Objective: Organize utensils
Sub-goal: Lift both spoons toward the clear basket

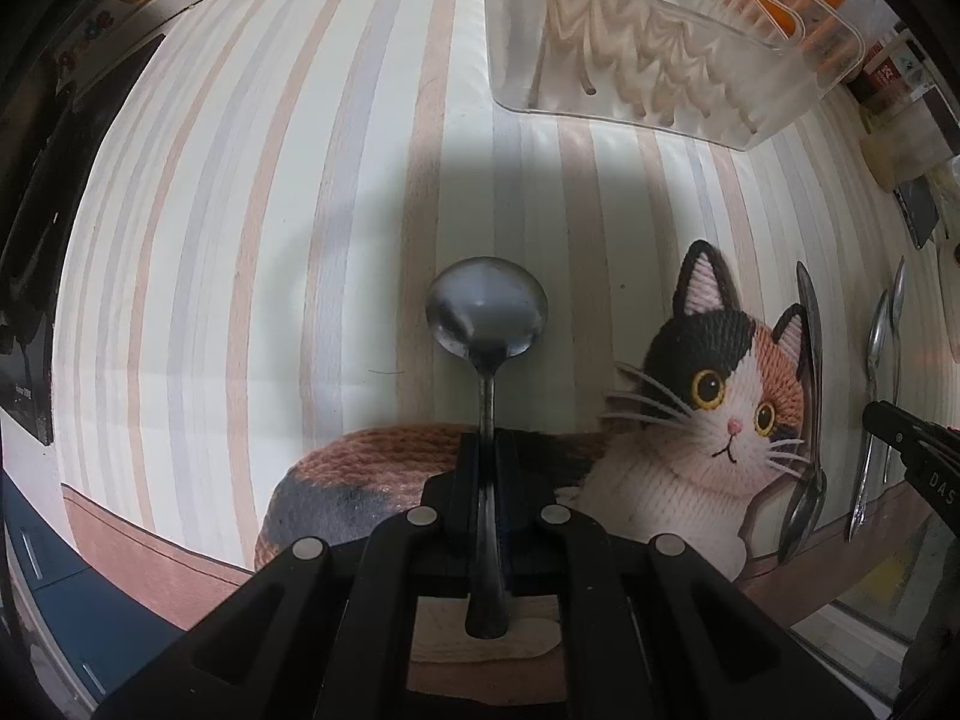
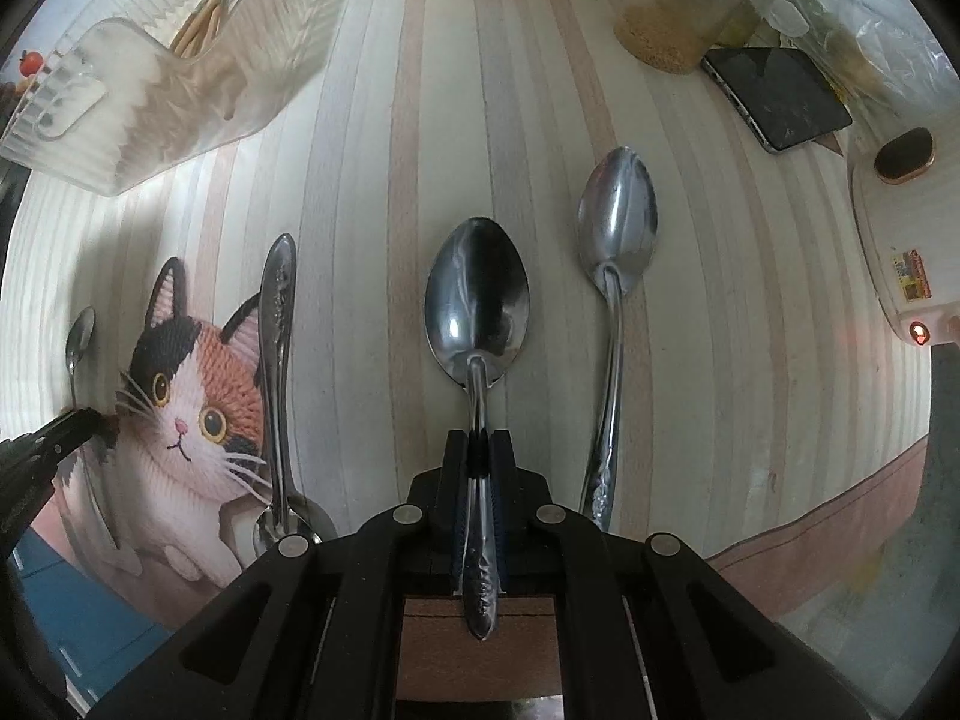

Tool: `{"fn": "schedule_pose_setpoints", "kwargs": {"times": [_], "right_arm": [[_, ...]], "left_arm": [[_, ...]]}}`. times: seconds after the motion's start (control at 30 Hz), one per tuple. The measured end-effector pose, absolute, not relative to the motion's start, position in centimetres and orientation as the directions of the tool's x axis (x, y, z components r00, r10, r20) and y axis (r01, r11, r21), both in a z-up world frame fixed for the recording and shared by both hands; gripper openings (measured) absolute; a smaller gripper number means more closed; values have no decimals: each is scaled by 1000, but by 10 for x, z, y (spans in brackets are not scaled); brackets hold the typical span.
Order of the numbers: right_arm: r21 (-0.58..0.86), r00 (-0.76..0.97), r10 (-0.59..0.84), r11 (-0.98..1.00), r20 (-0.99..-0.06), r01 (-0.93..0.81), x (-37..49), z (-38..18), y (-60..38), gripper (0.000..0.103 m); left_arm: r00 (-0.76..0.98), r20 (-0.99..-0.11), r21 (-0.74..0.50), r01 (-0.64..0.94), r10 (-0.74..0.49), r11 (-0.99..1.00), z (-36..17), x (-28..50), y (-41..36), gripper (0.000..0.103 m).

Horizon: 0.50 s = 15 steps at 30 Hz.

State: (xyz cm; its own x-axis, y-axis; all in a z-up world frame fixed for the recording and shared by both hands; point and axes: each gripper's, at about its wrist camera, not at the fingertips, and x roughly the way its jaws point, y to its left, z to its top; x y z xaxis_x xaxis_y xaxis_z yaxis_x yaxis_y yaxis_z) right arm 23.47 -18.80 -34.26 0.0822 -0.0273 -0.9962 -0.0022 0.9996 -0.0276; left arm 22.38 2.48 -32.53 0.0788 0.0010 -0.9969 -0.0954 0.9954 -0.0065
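My left gripper (image 1: 487,441) is shut on the handle of a small round-bowled metal spoon (image 1: 486,309), held above the striped mat, bowl pointing forward. My right gripper (image 2: 478,441) is shut on the handle of a large oval metal spoon (image 2: 477,300), bowl forward over the mat. A second large spoon (image 2: 618,228) lies on the mat just to its right. A third spoon (image 2: 277,360) lies to its left, handle away, across the cat picture. The left gripper's tip (image 2: 66,429) and its small spoon (image 2: 81,333) show at the far left of the right wrist view.
A clear plastic organizer tray (image 1: 660,60) with chopsticks and a clear scoop stands at the back; it also shows in the right wrist view (image 2: 150,90). A phone (image 2: 777,96), a jar (image 2: 678,18) and a white appliance (image 2: 900,240) stand at the right. A cat picture (image 1: 720,384) is printed on the mat.
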Motion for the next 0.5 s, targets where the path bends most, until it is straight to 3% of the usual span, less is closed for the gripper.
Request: {"fn": "schedule_pose_setpoints", "kwargs": {"times": [0.33,0.5], "right_arm": [[29,119,22,998,-993,61,237,-341,-196,6],[70,152,58,995,-987,76,234,-325,-207,0]], "left_arm": [[105,-994,28,-91,37,995,-321,228,28,2],[148,-987,39,-127,58,991,-300,230,45,2]]}}
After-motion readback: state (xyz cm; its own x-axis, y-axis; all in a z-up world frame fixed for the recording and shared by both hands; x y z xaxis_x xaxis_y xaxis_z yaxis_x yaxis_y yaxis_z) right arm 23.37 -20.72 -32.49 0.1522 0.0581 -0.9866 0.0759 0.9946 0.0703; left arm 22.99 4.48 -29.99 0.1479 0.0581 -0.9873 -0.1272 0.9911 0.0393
